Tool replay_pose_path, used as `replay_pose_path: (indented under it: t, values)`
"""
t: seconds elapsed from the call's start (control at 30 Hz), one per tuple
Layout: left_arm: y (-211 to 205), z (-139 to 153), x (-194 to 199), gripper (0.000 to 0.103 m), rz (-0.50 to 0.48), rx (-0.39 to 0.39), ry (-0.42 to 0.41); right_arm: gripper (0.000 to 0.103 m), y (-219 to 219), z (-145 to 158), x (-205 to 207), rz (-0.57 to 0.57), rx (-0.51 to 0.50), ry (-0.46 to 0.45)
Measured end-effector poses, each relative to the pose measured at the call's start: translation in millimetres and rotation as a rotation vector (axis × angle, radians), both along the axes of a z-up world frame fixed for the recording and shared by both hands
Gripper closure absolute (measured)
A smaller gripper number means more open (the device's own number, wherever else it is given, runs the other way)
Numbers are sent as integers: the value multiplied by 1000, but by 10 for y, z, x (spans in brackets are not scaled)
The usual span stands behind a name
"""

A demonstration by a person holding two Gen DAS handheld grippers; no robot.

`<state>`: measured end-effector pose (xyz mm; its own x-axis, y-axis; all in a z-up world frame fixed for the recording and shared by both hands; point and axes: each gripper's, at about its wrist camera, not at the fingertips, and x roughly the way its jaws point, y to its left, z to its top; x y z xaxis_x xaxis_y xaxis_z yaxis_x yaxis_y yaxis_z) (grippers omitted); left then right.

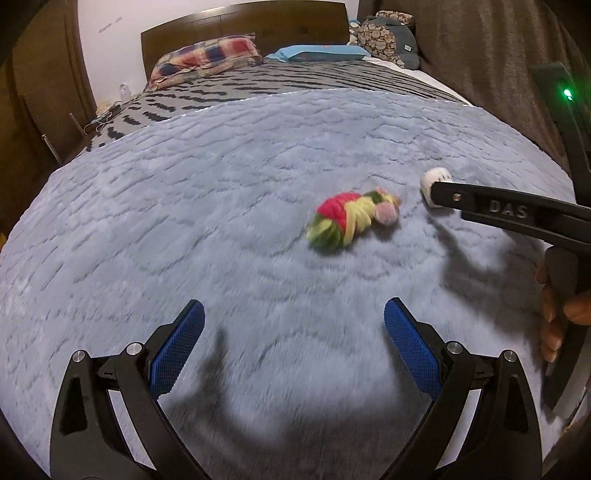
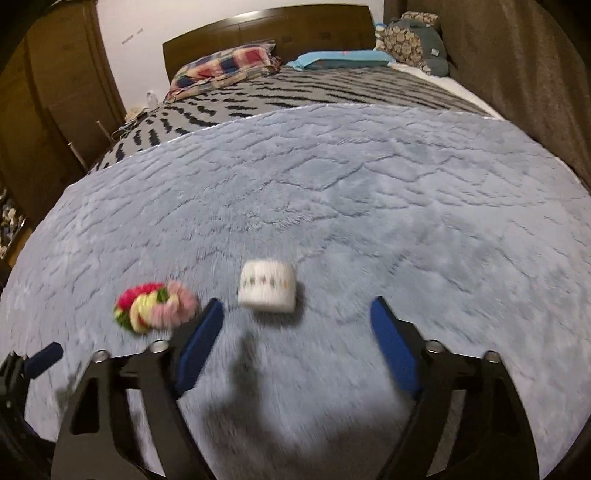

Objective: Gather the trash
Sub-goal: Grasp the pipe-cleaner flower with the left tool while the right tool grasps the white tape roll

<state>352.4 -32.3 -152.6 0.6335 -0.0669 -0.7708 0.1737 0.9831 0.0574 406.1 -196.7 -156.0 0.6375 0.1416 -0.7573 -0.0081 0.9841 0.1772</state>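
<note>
A bundle of red, green, yellow and pink cloth [image 1: 349,218] lies on the fluffy blue-grey blanket [image 1: 184,206]. A small white roll [image 1: 434,184] lies to its right, partly hidden by my right gripper's black finger [image 1: 480,201]. My left gripper [image 1: 293,332] is open and empty, a short way in front of the bundle. In the right wrist view my right gripper [image 2: 297,325] is open and empty, just in front of the white roll [image 2: 266,285]. The bundle [image 2: 153,306] lies left of its left finger.
The blanket [image 2: 369,192] covers the near half of a bed with a grey patterned sheet [image 1: 295,79]. Pillows [image 1: 207,55] and a wooden headboard [image 1: 243,26] are at the far end. A brown curtain [image 1: 491,55] hangs on the right, a wooden wardrobe [image 2: 62,85] on the left.
</note>
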Motion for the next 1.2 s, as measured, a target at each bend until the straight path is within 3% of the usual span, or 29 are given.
replay_pose_path:
  t: [0.13,0.17,0.23,0.67,0.7,0.77,0.8,0.97,1.2]
  values:
    - [-82,-8,159,10,-3,-11,1,42,59,-54,142,14,3,20]
    - [-106,0,191,10,-8,-15,-1,55,62,-55,153,16,1,22]
    - [-159,8,263,10,-19,-17,-5,68,42,-45,172,35,17,18]
    - [-470,-31,710,12,-46,-32,-9,68,-441,107,21,-40,-37,-32]
    - [-489,-38,729,14,-51,-34,-5,68,-471,97,6,-43,-38,-29]
    - [-524,-75,759,40,-70,-49,21,68,-515,85,-34,-45,-42,-26]
    - [-533,-88,763,42,-72,-50,32,68,-538,82,-64,-45,-40,-24]
    - [-539,-64,607,46,-96,-34,30,68,-577,89,-211,-45,-33,-27]
    - [-438,79,101,46,-102,-21,18,68,-506,201,-632,-15,-36,-49]
